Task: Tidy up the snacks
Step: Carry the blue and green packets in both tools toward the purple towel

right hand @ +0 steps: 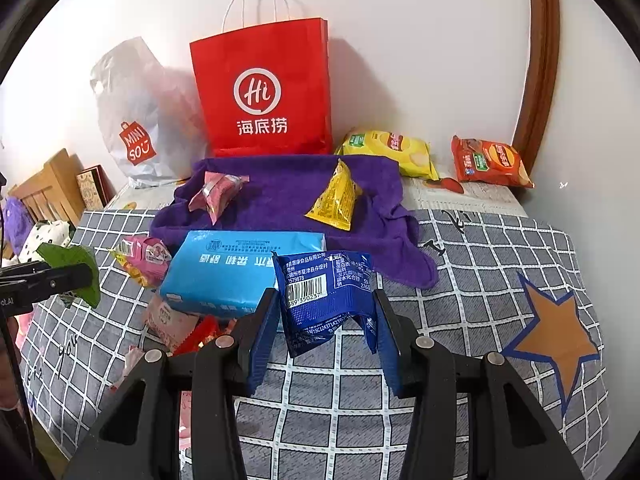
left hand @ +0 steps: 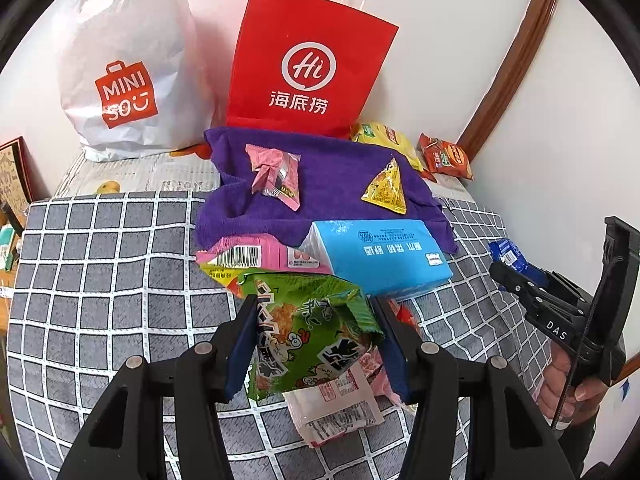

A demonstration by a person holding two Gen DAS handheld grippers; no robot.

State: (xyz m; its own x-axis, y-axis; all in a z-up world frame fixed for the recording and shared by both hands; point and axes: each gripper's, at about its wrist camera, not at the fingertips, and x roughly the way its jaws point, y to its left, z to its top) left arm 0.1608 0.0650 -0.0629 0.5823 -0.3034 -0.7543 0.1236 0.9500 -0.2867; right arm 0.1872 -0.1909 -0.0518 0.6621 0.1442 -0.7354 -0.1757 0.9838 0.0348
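The left gripper [left hand: 316, 344] was closed on a crinkled green plastic snack packet printed with cartoon chickens [left hand: 312, 332], its blue pads [left hand: 240, 356] pressing the packet from both sides and holding it above the grey checked cloth [left hand: 120, 280]. Directly beneath it lay a small white and pink sachet [left hand: 336, 404], and just ahead of its fingertips sat a pink barcoded snack pack [left hand: 256, 258] beside a light blue soft pack of tissues [left hand: 380, 256]. The right gripper [right hand: 326, 316] was likewise clamped on a glossy dark blue foil snack packet with a barcode [right hand: 326, 296], lifted clear of the cloth, with the tissue pack just ahead and to its left. Farther ahead of both grippers spread a rumpled purple towel [left hand: 332, 184], carrying a pink wrapped snack [left hand: 276, 176] and a yellow triangular sachet [left hand: 386, 188] set well apart. Beyond the towel, against the wall, a red paper carrier bag with white string handles [left hand: 308, 64] stood upright, a white plastic shopping bag with a red logo [left hand: 124, 68] to its left. To the right of the red bag lay a yellow crisp packet [right hand: 396, 152] and an orange crisp packet [right hand: 490, 162], near each other but apart.
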